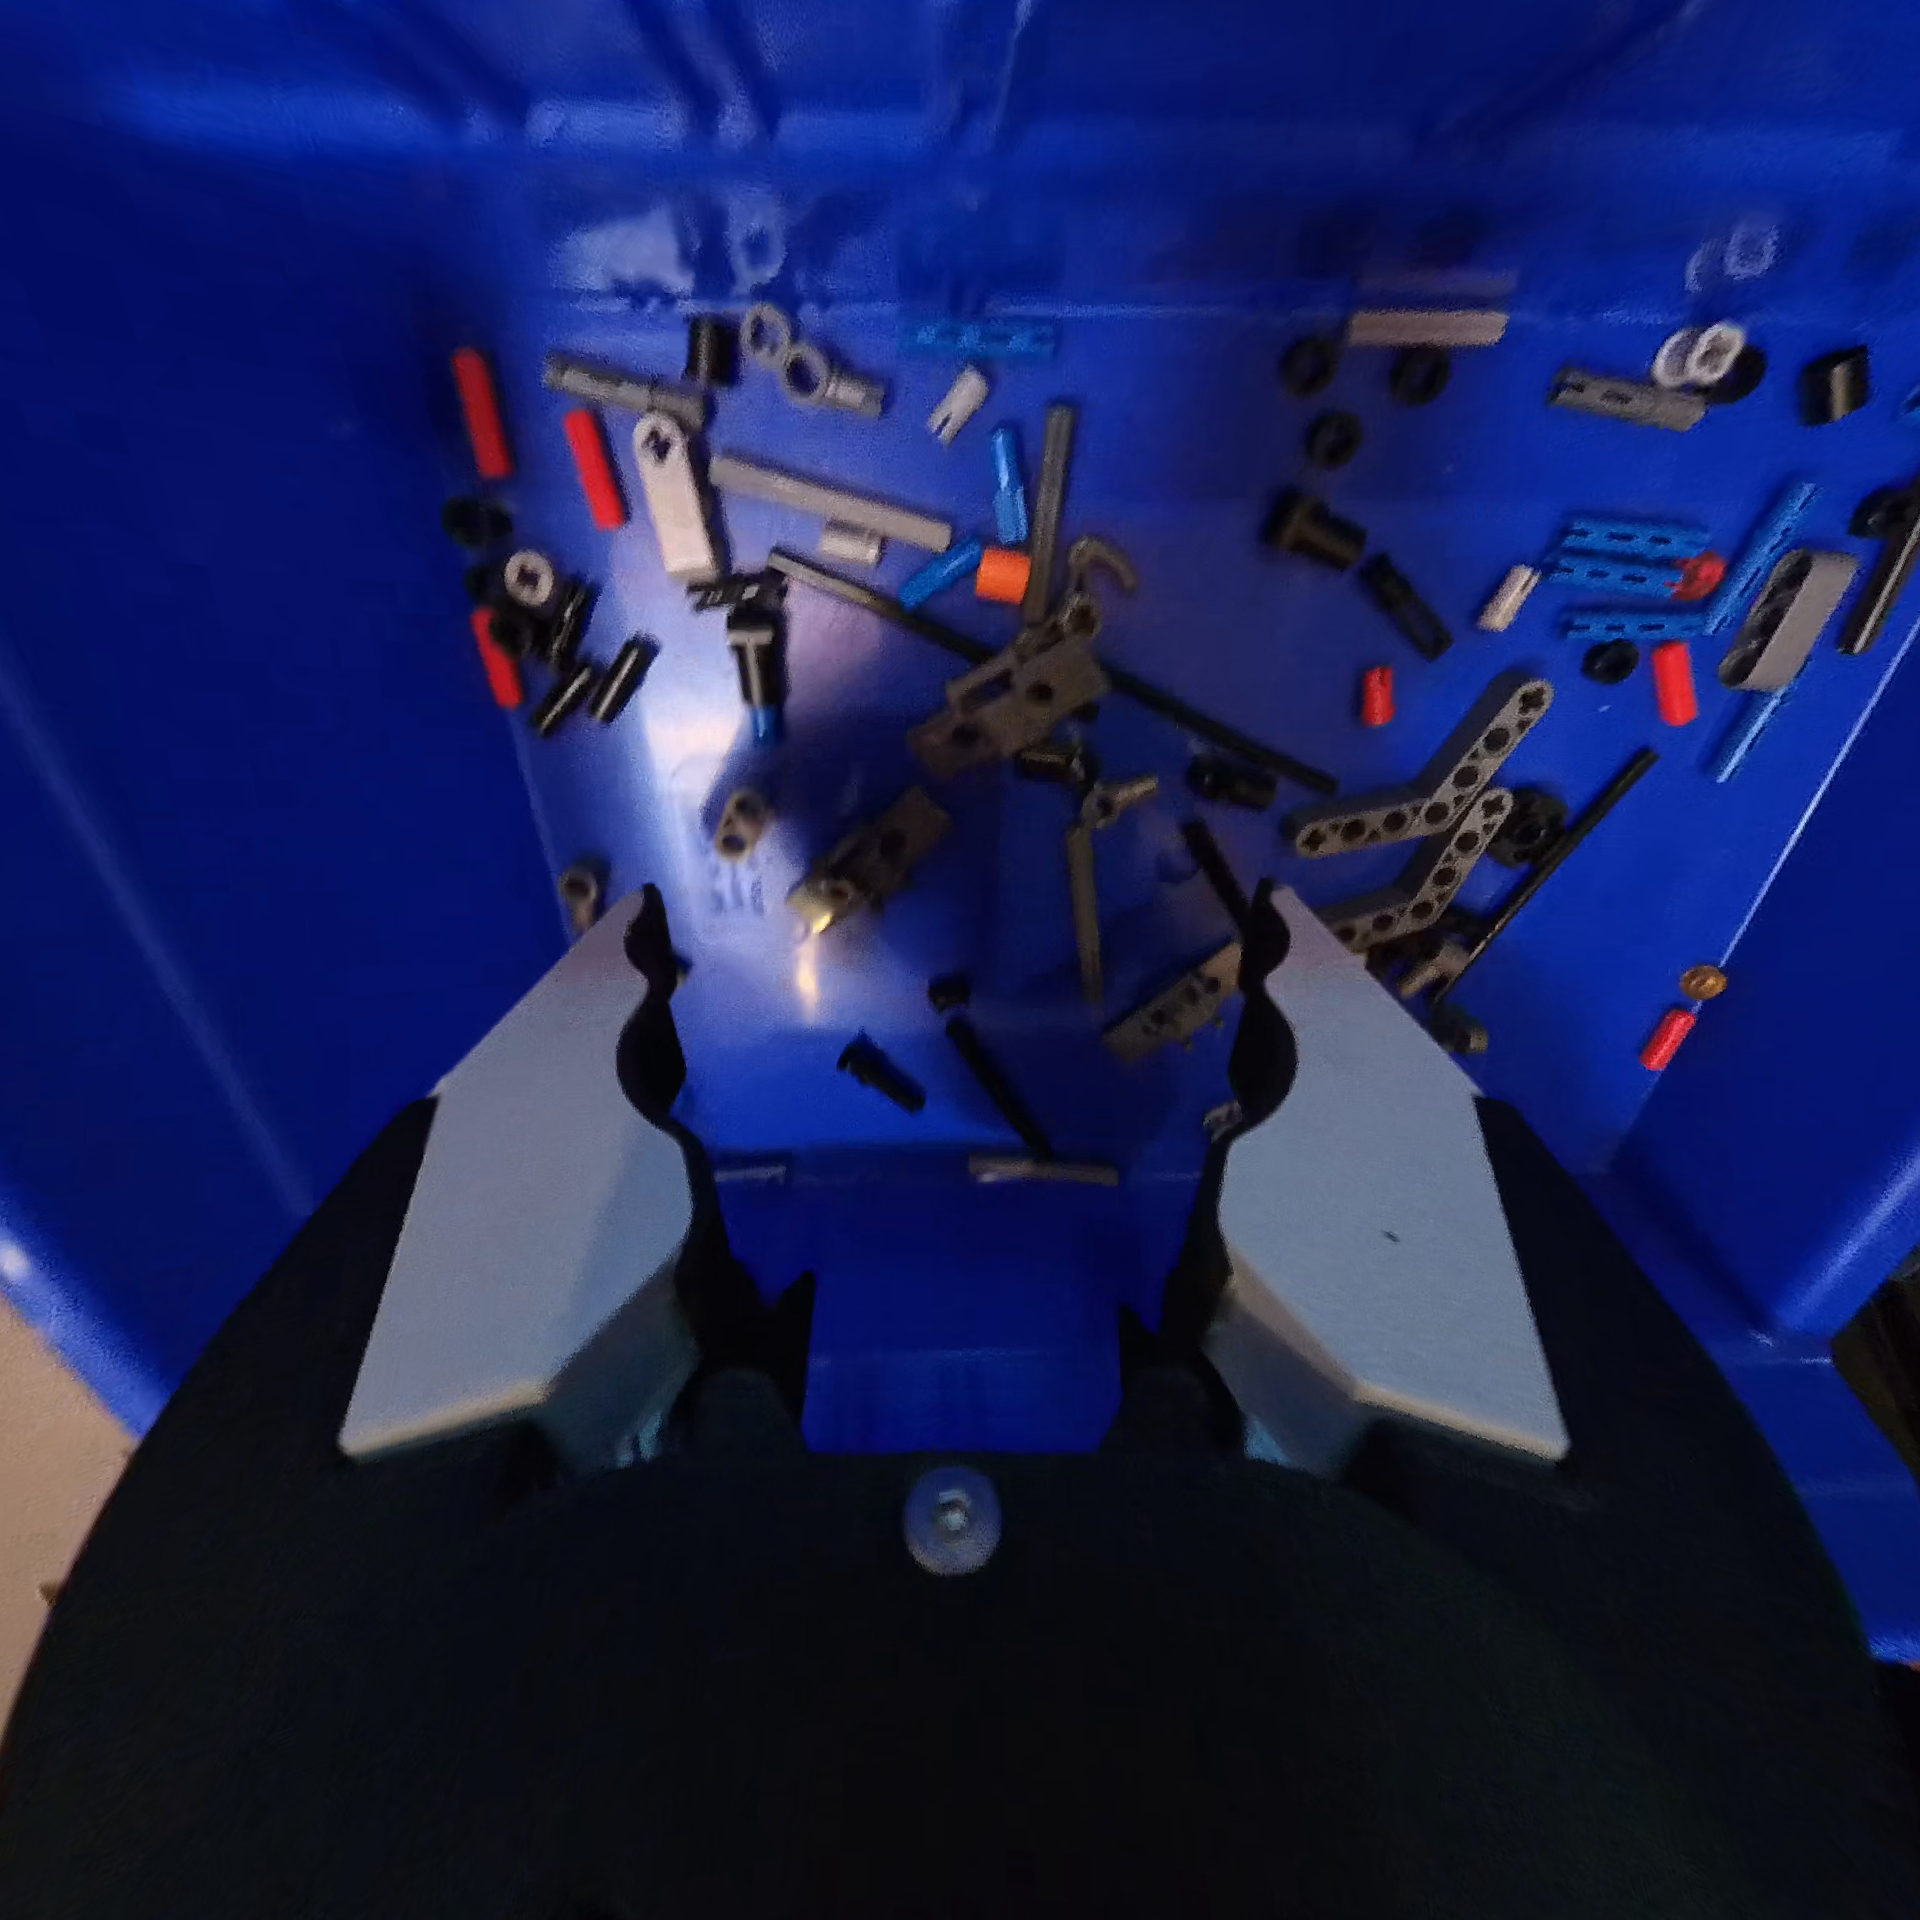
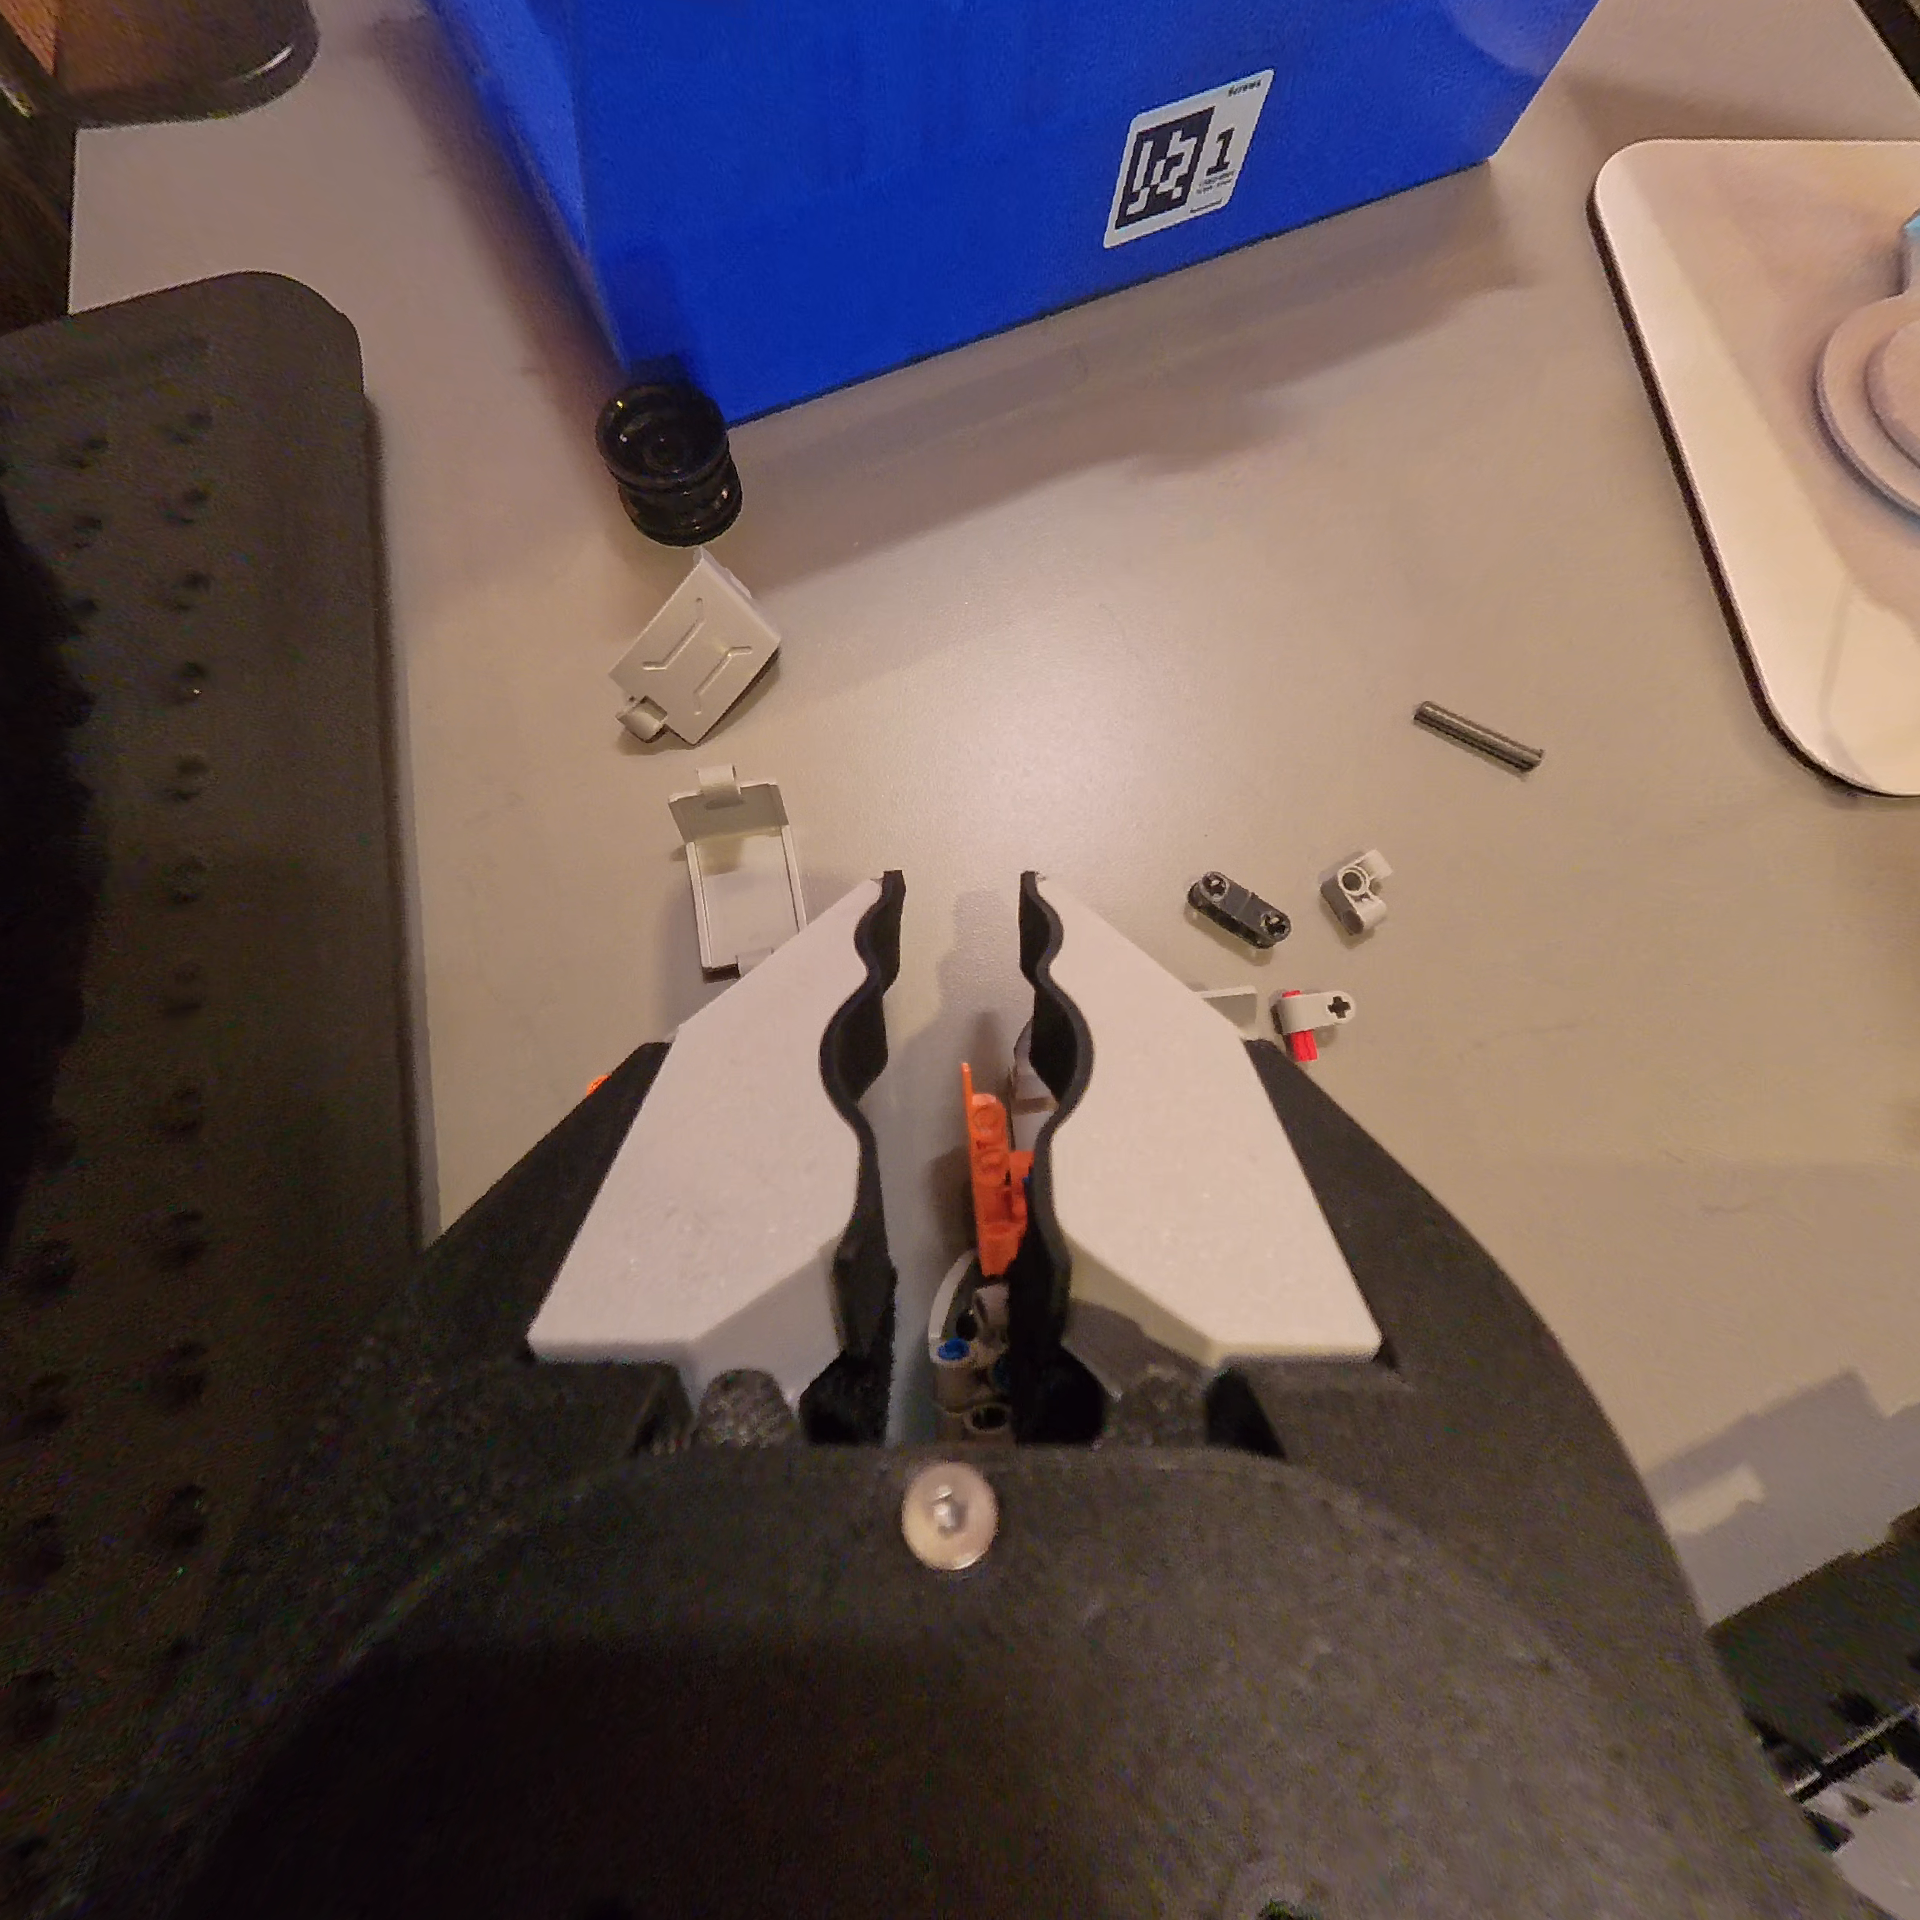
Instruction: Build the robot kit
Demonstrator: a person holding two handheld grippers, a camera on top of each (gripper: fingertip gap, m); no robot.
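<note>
Left gripper jaws wide, holding nothing, inside blue bin over loose parts. Right gripper jaws narrow, nothing at tips, over grey table w/ orange piece seen between its fingers nr the base.

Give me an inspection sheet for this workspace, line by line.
Surface: grey table, lit.
Job's things: blue bin holding loose plastic building parts.
Clutter: black wheel, grey panel, dark axle, small connectors on the table.
Grippers: left gripper open inside the bin, empty; right gripper narrowly open above an orange-and-grey assembly, contact unclear.
Cables: nothing seen.
Surroundings: white tray, black foam pad.
</note>
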